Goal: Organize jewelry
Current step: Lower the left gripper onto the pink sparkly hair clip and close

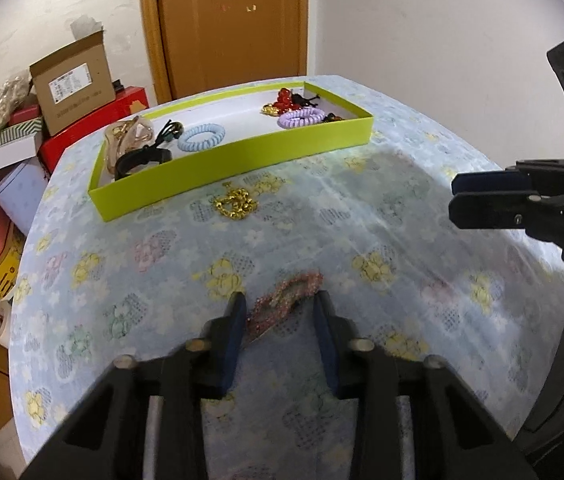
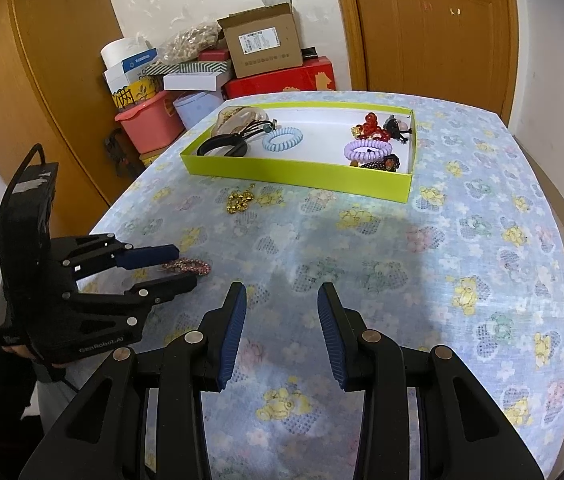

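The pink clip [image 1: 284, 300] lies on the near part of the desk [image 1: 362, 220], right between the fingers of my left claw [image 1: 279, 308]. In the left view one blue pad sits close on each side of it. I cannot tell if the pads press on it yet. So I think I am at the grab step for this clip.

Next I need a firm pinch, then a lift straight up, then a carry to the far green box [image 1: 237, 160]. The box already has hair ties, beads and a black band in it. There is bare white room in its middle.

A gold chain [image 1: 235, 202] lies just in front of the box, waiting its turn.

My right claw [image 2: 282, 320] hangs half open over the desk and holds nothing.
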